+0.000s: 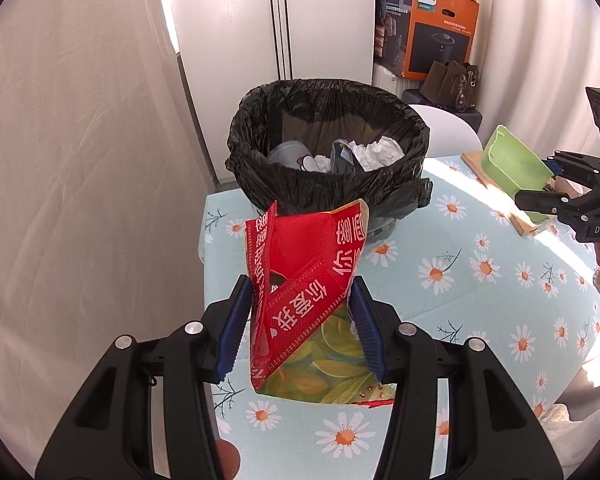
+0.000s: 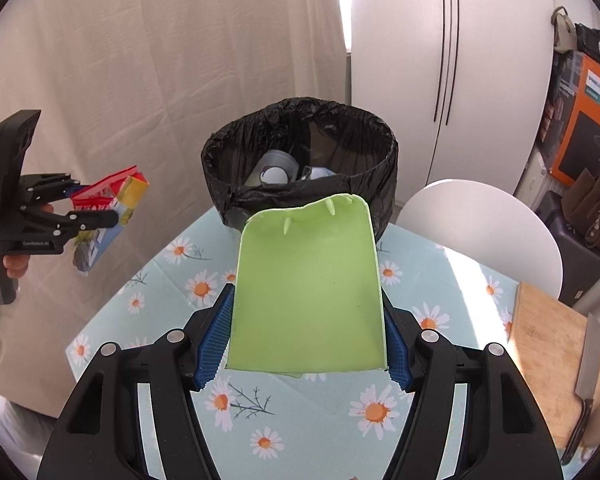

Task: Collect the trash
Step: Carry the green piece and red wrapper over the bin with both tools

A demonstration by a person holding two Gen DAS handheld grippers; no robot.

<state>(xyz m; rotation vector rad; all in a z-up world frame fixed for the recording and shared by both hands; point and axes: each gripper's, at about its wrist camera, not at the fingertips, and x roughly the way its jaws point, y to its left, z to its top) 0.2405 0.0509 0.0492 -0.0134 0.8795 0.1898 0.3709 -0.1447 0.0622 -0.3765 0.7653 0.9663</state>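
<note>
A bin lined with a black bag (image 1: 328,148) stands on the daisy-print table (image 1: 480,280); it holds crumpled paper and other trash. It also shows in the right wrist view (image 2: 300,160). My left gripper (image 1: 300,320) is shut on a red and green snack wrapper (image 1: 300,280), held above the table in front of the bin. It appears at the left in the right wrist view (image 2: 88,204). My right gripper (image 2: 308,340) is shut on a light green plastic scoop-like container (image 2: 308,288), held above the table just short of the bin; it also shows in the left wrist view (image 1: 512,168).
A wooden cutting board (image 2: 548,352) with a cleaver (image 2: 588,364) lies at the table's right. A white chair (image 2: 484,224) stands behind the table. Boxes and bags (image 1: 432,32) are stacked at the back right. A curtain (image 1: 80,160) hangs at the left.
</note>
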